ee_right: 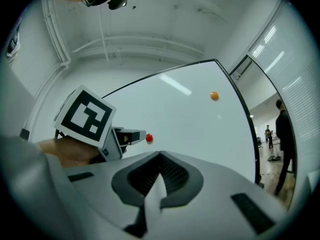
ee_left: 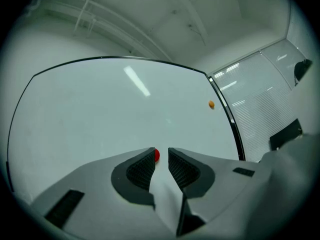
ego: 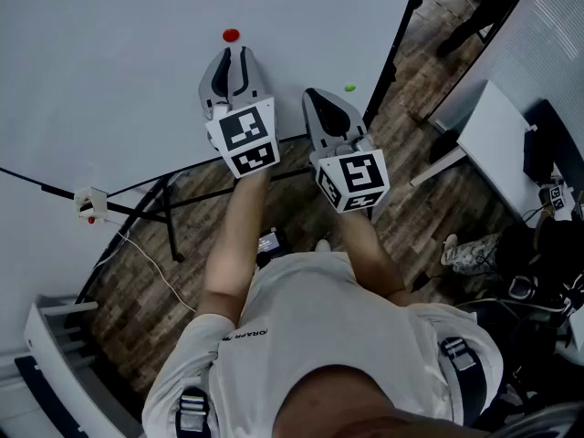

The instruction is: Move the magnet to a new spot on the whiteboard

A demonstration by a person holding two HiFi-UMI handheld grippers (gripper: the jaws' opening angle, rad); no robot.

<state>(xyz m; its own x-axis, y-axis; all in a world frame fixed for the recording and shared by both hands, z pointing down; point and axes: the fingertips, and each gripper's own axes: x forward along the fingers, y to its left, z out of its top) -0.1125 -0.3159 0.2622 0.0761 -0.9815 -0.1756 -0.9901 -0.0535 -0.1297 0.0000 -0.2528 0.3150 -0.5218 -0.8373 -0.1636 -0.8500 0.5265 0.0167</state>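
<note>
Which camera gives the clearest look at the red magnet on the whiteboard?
The head view: the red magnet shows whole on the whiteboard, just beyond the left gripper. The right gripper view also shows it whole, but small. In the left gripper view one jaw hides part of it.

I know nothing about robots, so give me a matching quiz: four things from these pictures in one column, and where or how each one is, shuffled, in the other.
1. left claw
2. right claw
3. red magnet
4. second magnet

A. jaws together, nothing between them
B. on the whiteboard, just ahead of the left claw's tips
C. near the whiteboard's right edge
D. jaws apart

Pairs: 1-D, 2-A, 3-B, 4-C
</note>
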